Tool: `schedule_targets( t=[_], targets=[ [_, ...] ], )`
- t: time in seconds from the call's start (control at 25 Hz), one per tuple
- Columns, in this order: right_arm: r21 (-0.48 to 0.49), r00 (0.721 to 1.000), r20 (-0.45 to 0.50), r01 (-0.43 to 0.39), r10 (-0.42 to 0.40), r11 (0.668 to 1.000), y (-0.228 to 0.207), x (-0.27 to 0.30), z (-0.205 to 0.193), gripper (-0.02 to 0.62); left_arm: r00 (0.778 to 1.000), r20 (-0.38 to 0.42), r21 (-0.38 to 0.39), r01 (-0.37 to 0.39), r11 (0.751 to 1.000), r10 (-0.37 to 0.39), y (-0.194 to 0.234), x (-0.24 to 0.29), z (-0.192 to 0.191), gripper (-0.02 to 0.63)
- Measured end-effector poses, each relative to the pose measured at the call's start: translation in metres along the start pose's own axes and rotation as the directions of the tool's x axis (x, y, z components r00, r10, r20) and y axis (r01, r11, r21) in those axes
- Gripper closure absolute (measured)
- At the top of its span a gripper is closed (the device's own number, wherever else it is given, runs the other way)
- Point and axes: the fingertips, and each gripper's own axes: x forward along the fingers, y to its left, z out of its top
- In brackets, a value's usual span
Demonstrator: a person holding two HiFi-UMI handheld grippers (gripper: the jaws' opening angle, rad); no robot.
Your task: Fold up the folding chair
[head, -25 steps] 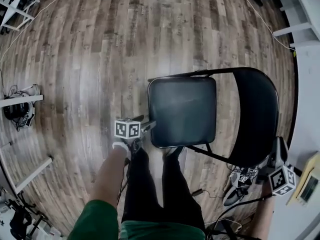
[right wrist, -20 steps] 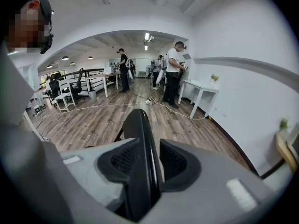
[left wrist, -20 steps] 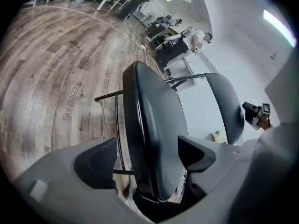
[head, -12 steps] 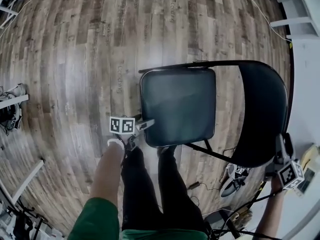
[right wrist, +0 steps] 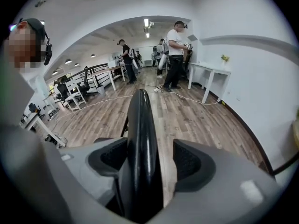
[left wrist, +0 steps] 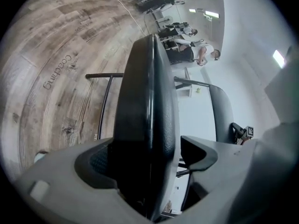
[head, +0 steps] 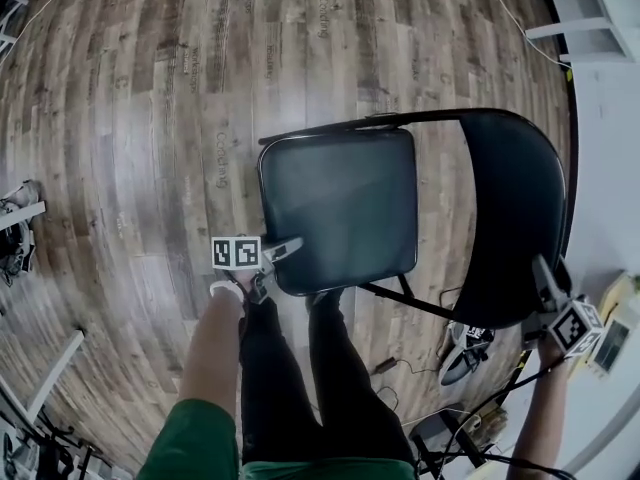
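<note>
I've got left gripper [head: 287,247] at frame ctr, jaws opening round chair seat [head: 340,203] edge; right gripper [head: 541,271], lwr right, opening round backrest [head: 510,208].

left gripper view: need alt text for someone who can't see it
The left gripper, jaws opening, has the black chair seat edge-on between them. Behind are wood floor, the chair's backrest and, far off, people.
</note>
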Motion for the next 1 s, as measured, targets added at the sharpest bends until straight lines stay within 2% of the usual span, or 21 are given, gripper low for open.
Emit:
schedule_targets(
  t=[0.04, 0.08, 0.16, 0.32, 0.48, 0.64, 1.0],
  targets=[
    [0.002, 0.998, -0.03, 0.049, -0.049, 0.999, -0.015, -0.007, -0.009, 0.287, 1.0, 0.003, -0.005, -0.003, 1.0, 0.003, 0.0, 0.0, 0.0, 0.167],
    [-0.008, 0.997, -0.053, 0.059, -0.059, 0.998, -0.018, -0.009, -0.014, 0.301, 1.0, 0.001, -0.01, -0.008, 1.0, 0.008, 0.001, 0.0, -0.001, 0.17],
    [-0.032, 0.997, -0.072, 0.03, -0.032, 0.999, -0.006, -0.003, -0.016, 0.384, 1.0, 0.003, -0.032, -0.019, 0.999, 0.019, 0.003, -0.001, 0.0, 0.183],
    [-0.019, 0.997, -0.081, 0.002, -0.004, 1.0, -0.002, 0.0, -0.015, 0.401, 0.999, 0.021, -0.082, -0.027, 0.996, 0.029, 0.004, -0.004, 0.003, 0.202],
    [-0.039, 0.993, -0.117, 0.009, -0.013, 0.999, -0.014, -0.01, -0.011, 0.407, 0.997, 0.076, -0.132, -0.017, 0.991, 0.027, -0.013, -0.007, 0.005, 0.215],
    [-0.018, 0.99, -0.136, 0.038, -0.04, 0.999, -0.022, -0.024, 0.003, 0.407, 0.996, 0.085, -0.123, -0.005, 0.992, 0.016, -0.05, -0.007, 0.007, 0.232],
    [-0.004, 0.995, -0.104, 0.006, -0.006, 1.0, -0.035, -0.069, 0.034, 0.422, 0.995, 0.103, -0.059, 0.017, 0.998, -0.011, -0.168, 0.005, -0.002, 0.232]
  ],
)
